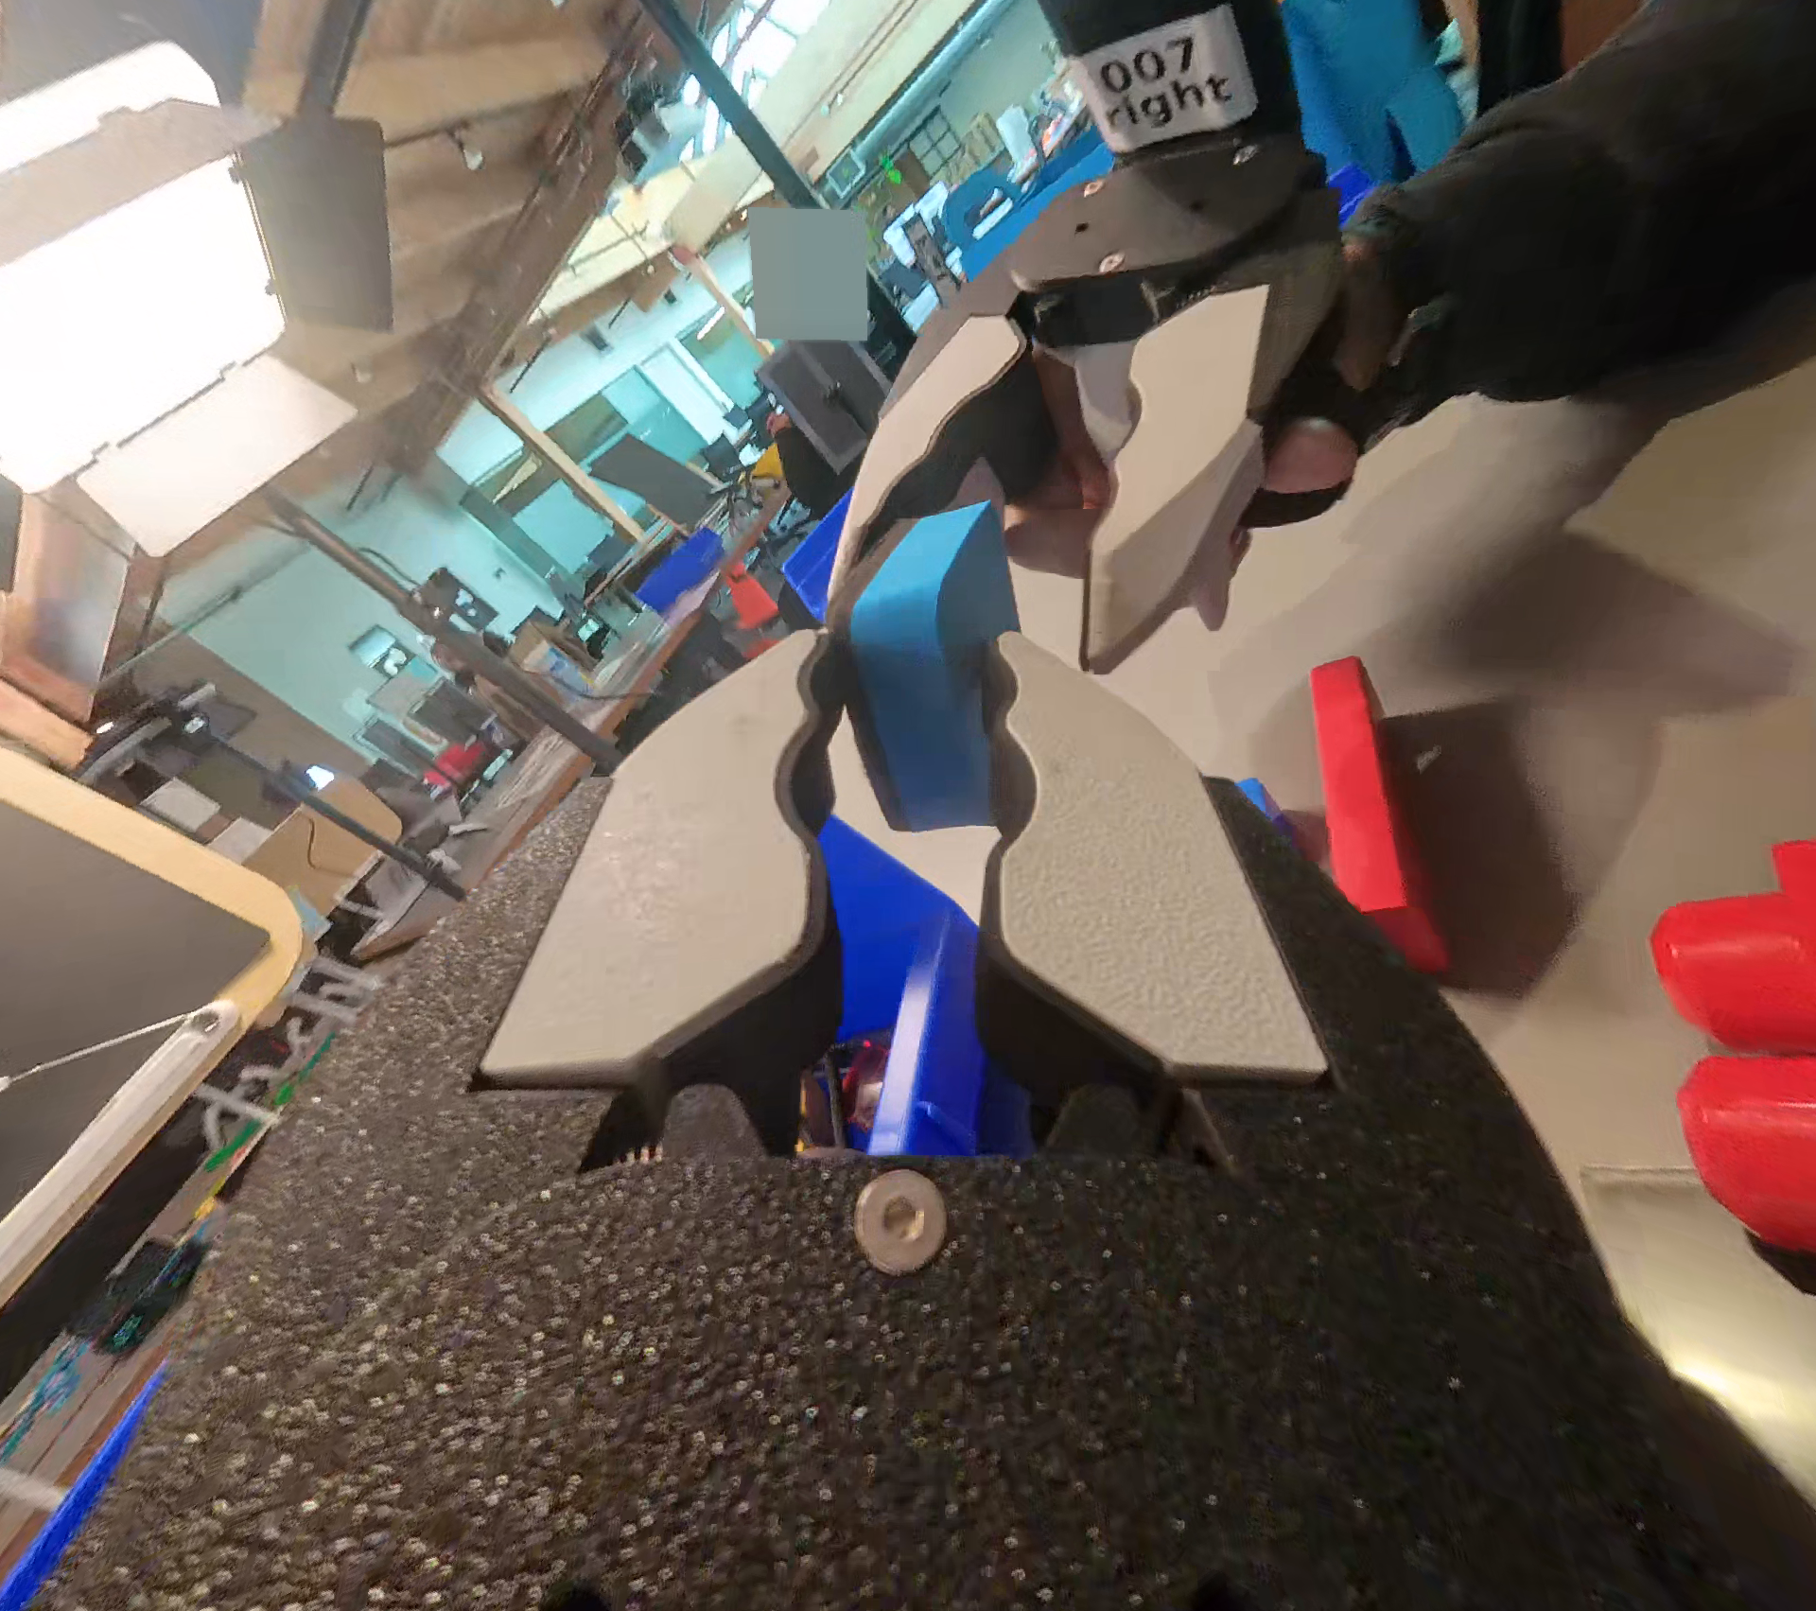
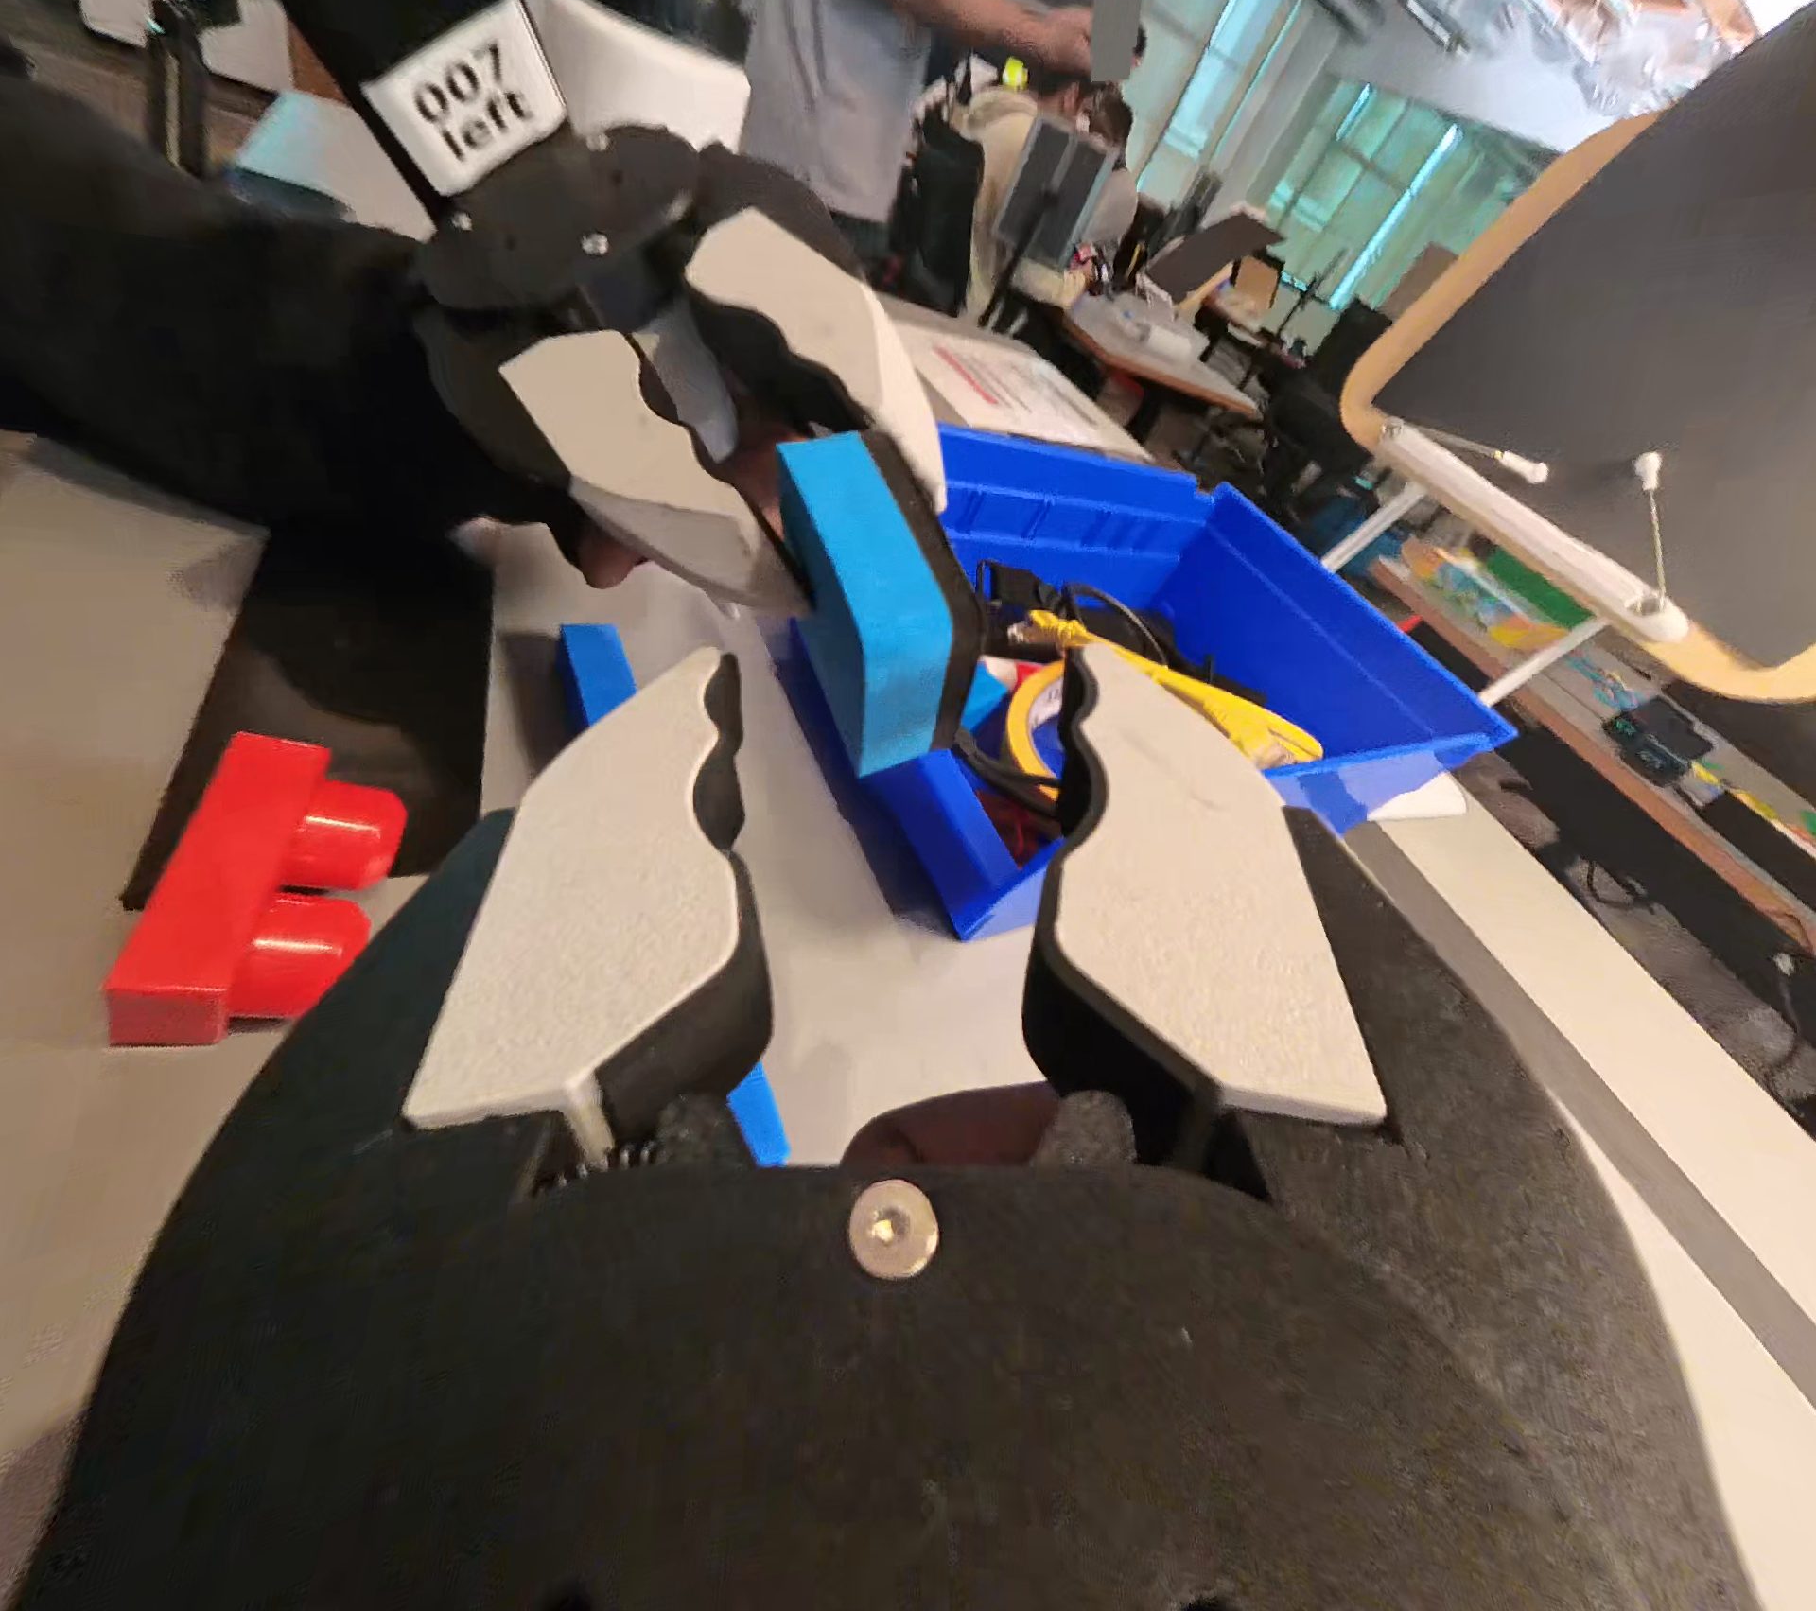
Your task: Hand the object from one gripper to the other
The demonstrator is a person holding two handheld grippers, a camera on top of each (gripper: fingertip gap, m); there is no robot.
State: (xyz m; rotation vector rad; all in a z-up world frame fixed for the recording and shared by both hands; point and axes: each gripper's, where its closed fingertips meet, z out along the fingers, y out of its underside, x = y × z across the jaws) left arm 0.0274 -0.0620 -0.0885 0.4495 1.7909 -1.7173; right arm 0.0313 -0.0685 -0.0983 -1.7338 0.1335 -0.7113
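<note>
A blue foam block (image 1: 924, 679) is gripped upright between the fingertips of my left gripper (image 1: 916, 650), which is shut on it and holds it above the table. The right gripper (image 1: 973, 620) faces it from above, open, with its fingers on either side of the block's far end. In the right wrist view my right gripper (image 2: 899, 679) is open and empty. The block (image 2: 875, 610) hangs from the left gripper (image 2: 855, 542), with its lower end reaching between my right fingertips. I cannot tell whether the right fingers touch it.
A red brick with studs (image 2: 246, 886) lies on the grey table (image 2: 884, 1023) at the left. In the left wrist view it (image 1: 1749, 1053) lies beside a flat red piece (image 1: 1376, 817). A blue bin (image 2: 1376, 660) holds cables and tape. A blue strip (image 2: 595, 669) lies nearby. Both grippers' tips are close together, under 4 cm apart.
</note>
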